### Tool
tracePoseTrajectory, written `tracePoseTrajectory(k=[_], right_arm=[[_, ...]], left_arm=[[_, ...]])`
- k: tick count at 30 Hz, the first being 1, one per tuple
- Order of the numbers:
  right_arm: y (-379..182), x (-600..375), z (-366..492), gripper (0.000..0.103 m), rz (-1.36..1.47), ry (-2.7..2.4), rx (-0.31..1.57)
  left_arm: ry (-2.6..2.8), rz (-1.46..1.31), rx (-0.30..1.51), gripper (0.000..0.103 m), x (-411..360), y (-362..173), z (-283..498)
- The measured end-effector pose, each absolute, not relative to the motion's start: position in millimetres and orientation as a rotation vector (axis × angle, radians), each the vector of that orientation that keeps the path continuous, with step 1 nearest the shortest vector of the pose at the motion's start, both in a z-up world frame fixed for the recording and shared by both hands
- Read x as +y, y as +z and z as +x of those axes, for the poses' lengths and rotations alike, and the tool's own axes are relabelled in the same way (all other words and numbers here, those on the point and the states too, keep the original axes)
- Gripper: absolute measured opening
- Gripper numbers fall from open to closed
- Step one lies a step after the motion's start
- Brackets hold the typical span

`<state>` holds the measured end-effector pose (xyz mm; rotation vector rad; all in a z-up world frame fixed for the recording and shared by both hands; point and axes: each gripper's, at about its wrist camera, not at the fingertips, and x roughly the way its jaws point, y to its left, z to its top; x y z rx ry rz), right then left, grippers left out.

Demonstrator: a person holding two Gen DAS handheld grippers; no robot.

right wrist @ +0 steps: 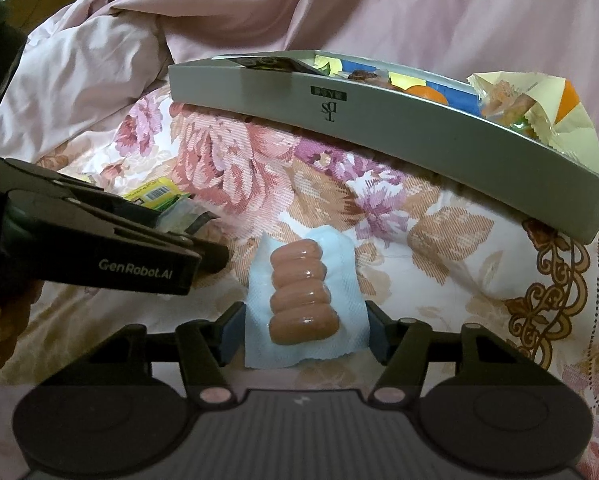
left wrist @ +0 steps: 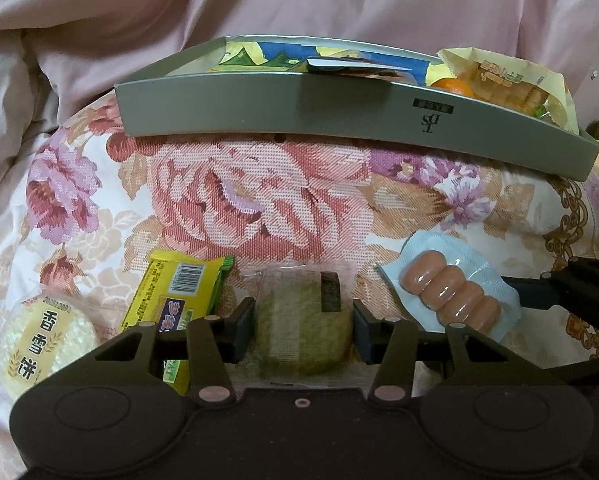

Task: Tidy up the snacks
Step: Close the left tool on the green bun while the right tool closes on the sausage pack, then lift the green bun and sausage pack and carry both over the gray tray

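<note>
A round greenish cake in a clear wrapper (left wrist: 299,320) lies on the floral bedspread (left wrist: 279,200). My left gripper (left wrist: 303,330) is shut on it, with a pad against each side. A pale blue packet of small sausages (right wrist: 303,292) lies to its right, and my right gripper (right wrist: 305,332) is shut on it, pads at the wrapper's two edges. The same sausage packet (left wrist: 447,296) shows in the left wrist view. Beyond both stands a shallow grey box tray (left wrist: 339,120) holding snacks, an orange (left wrist: 453,88) and a cream snack bag (left wrist: 511,84).
A yellow snack packet (left wrist: 179,296) and a round white rice cracker pack (left wrist: 47,340) lie left of the cake. A crumpled pink quilt (left wrist: 299,0) rises behind the tray (right wrist: 419,132). The left gripper's fingers (right wrist: 207,250) reach in close beside the sausage packet.
</note>
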<state>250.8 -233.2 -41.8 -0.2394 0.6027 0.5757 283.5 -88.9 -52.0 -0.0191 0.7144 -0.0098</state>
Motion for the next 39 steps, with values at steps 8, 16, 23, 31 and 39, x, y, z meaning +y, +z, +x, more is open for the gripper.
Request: tracePoseTrajectory(k=[8,16,23,31,39], right_arm=[[-39.0,-230.6,244.0,0.062,-0.273,0.555,0.567],[-34.1,-223.9,229.2,0.059,-0.363,0.567,0.46],[-32.4,-217.5,213.3,0.057,-0.452,0.568,0.362],[-13.2,-224.8,185.2,0.057,-0.403,0.605,0.128],[7.6,-245.3,192.8,0.059,-0.259,0.459,0.0]], left_arm=[[0.036,0.009,0.705,0.051,-87.2,-42.5,277.4],[0.105,0.01,0.583,0.051,-82.8,-12.7,257.4],[0.166,-0.008,0.491,0.051,-80.8,9.4,243.2],[0.225,-0.04,0.374,0.051,-76.8,39.1,238.0],[0.242,-0.128,0.311,0.051,-75.1,58.1,270.1]])
